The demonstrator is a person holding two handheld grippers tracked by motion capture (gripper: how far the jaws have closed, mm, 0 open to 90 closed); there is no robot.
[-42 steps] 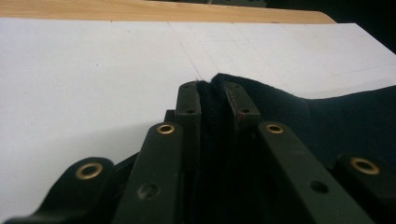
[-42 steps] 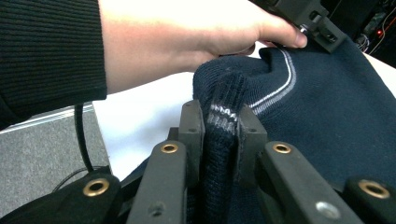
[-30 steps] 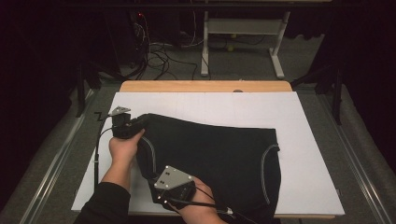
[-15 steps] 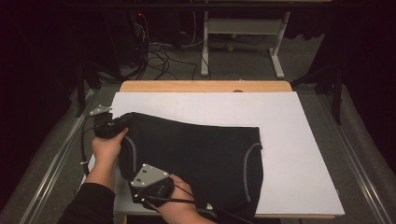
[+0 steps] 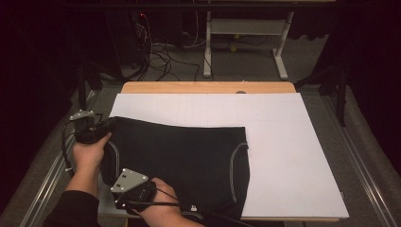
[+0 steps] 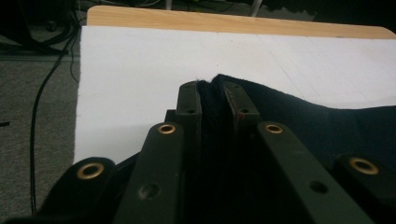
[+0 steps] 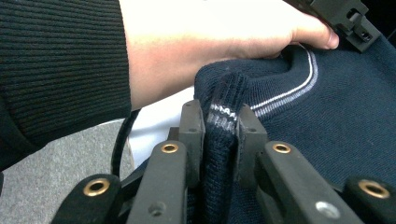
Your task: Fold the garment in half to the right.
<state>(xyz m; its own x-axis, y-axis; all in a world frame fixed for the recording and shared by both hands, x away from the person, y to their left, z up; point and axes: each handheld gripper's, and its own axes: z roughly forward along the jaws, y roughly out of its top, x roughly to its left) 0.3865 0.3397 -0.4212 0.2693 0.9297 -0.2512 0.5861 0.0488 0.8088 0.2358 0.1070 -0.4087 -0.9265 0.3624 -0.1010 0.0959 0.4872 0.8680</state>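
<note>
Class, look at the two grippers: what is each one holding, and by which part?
Both hold the dark navy sweater. The left gripper is shut on a fold at its far left edge; the right gripper is shut on its ribbed, white-striped edge nearer the person.

right half: bare white board [image 5: 293, 165], open for passing
far strip: bare board behind the dark sweater [image 5: 189, 156]
left near corner: both hands crowd it

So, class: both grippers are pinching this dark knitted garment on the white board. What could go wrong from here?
The left gripper pinches only a thin fold of the garment at its far corner, so the cloth might slip out.
The garment already hangs past the left edge of the white board; more pulling may drag it off.
The right gripper bunches the striped trim, which could leave the fold crooked.
</note>
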